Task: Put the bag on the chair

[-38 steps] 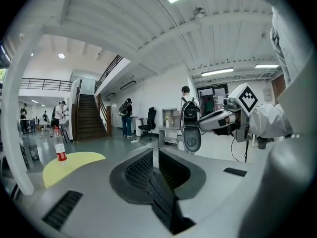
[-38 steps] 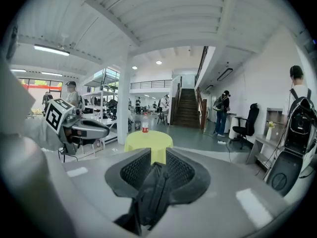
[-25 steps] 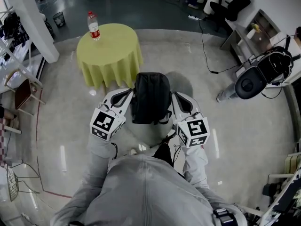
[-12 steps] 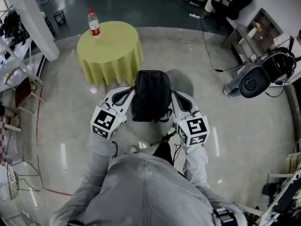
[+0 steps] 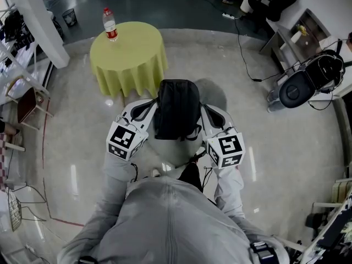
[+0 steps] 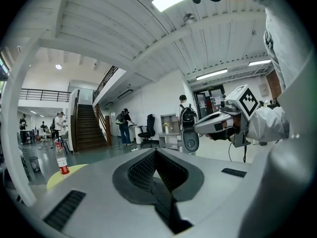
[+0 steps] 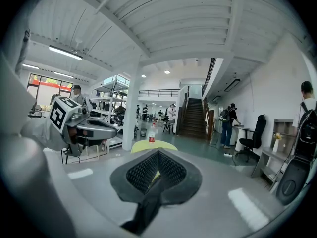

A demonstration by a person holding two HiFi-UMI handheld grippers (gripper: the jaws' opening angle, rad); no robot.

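**Bag carried in both claws, not yet at a chair**

Over the last second little has changed in the grip. The black bag (image 5: 177,109) hangs in front of the person, off the floor, between the left claw (image 5: 153,108) and the right claw (image 5: 202,111), as it did before. The room has slid a little in the head view: the round tabletop (image 5: 129,43) under its yellow-green cloth, with the bottle (image 5: 109,25) on it, now sits slightly higher in the picture. That suggests the person is shifting or turning a little while carrying.

In the left gripper view the left claw (image 6: 156,155) is closed tight, with a dark strip, probably a strap of the bag, pinched where the pads meet. The right claw (image 7: 157,155) is closed the same way on a similar strip.

A black office chair (image 5: 273,3) stands far off at the upper right, well apart from the bag; whether it is the one meant cannot be told. The carrying is under way and the placing is still to do.
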